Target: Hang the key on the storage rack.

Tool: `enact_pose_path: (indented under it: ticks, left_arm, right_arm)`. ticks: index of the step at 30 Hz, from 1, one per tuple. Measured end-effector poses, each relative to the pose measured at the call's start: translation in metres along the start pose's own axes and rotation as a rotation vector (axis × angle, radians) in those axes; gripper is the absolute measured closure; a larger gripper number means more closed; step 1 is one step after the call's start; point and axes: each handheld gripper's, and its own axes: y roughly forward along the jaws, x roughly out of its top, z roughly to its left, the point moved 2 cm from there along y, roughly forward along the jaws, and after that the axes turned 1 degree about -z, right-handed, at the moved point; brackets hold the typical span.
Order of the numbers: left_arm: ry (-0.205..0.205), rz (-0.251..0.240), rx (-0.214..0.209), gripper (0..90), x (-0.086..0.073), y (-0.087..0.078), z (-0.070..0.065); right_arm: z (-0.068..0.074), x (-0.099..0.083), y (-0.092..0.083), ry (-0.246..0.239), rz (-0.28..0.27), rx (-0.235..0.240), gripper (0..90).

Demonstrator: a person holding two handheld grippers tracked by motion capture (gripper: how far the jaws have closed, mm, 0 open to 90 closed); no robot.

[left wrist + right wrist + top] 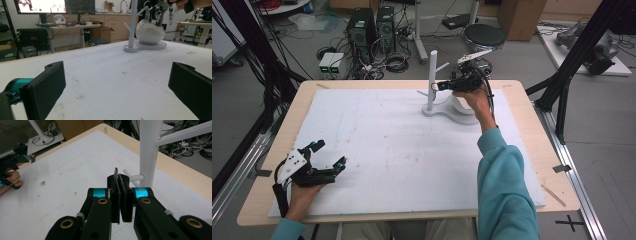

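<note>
A white peg stand [432, 80] rises from a flat base at the far right of the table, with a white egg-shaped bowl [460, 104] beside it. My right gripper [439, 86] is level with the post and shut on a small metal ring [116, 171]. The ring pokes out past the pinched jaws, close to a short lower peg [133, 178]. In the left gripper view a metal keychain [147, 15] hangs above the bowl [150, 32]. My left gripper [330, 155] rests near the front left corner, open with nothing between its jaws.
A white foam sheet [387, 150] covers the wooden table [532, 150]. Black frame poles stand at both sides. Beyond the far edge are computer towers [372, 25], cables and a round stool [484, 35].
</note>
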Motion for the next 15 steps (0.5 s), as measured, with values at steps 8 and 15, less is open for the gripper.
enact_pose_path:
  ticks: [8,15]
  left_arm:
    - [0.005,0.000,0.001,1.7,0.0000,-0.0004,-0.0002]
    - [0.006,0.000,0.001,1.7,0.0000,-0.0004,-0.0002]
  right_arm:
    - [-0.0040,-0.0012,0.0047,0.022,-0.007,-0.029,88.8]
    - [-0.0059,-0.0012,0.0055,0.025,-0.028,-0.082,79.4]
